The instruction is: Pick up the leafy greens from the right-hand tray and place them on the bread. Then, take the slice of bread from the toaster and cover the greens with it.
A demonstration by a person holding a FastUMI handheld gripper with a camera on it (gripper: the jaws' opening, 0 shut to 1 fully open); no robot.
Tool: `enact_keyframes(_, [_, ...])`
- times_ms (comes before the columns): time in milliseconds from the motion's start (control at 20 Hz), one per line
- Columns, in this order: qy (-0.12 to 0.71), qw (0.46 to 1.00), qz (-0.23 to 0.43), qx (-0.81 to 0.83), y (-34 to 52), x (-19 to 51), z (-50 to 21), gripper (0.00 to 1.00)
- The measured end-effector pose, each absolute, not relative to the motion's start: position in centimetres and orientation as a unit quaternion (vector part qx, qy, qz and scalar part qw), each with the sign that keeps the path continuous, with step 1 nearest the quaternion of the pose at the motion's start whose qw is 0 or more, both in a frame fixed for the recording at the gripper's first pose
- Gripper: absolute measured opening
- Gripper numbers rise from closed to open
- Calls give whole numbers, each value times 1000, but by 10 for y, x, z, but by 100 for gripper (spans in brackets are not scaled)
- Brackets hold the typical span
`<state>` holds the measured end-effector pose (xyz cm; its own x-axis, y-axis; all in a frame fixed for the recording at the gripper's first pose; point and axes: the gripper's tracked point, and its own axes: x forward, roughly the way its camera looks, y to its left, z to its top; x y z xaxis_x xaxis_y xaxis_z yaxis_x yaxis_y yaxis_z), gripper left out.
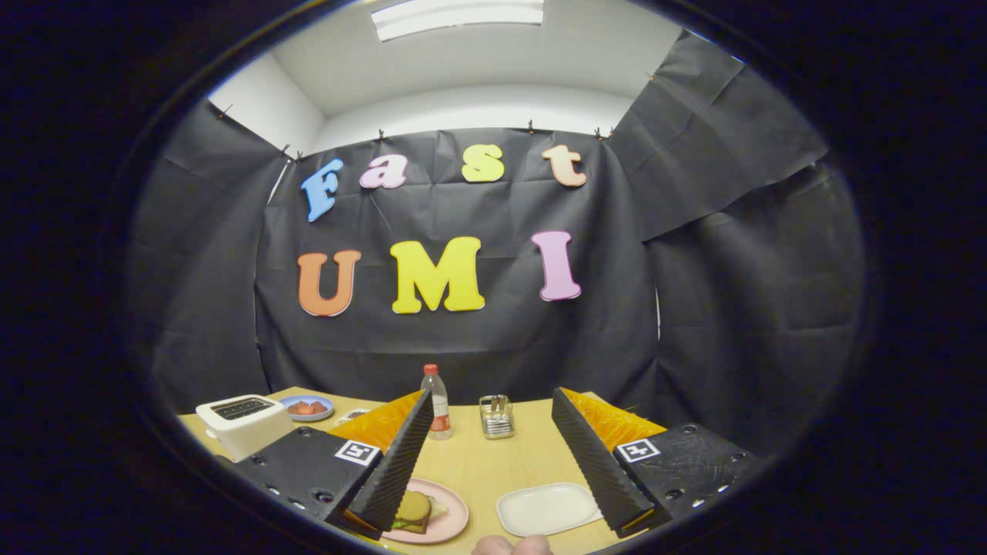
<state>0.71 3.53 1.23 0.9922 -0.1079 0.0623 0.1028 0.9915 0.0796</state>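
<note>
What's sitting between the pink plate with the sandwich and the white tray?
Nothing: in the gripper view, only bare wooden table separates the pink plate from the white tray. Both lie between the open gripper's fingers.

Jaws spread wide — gripper (493, 432) above wooden table (493, 470).
</note>
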Motion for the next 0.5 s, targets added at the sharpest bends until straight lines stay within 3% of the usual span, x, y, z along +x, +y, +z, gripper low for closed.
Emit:
enact_keyframes(300, [-80,995,-57,29,38,-39,73,95])
enact_keyframes(500, [-86,995,-44,38,56,-57,75,95])
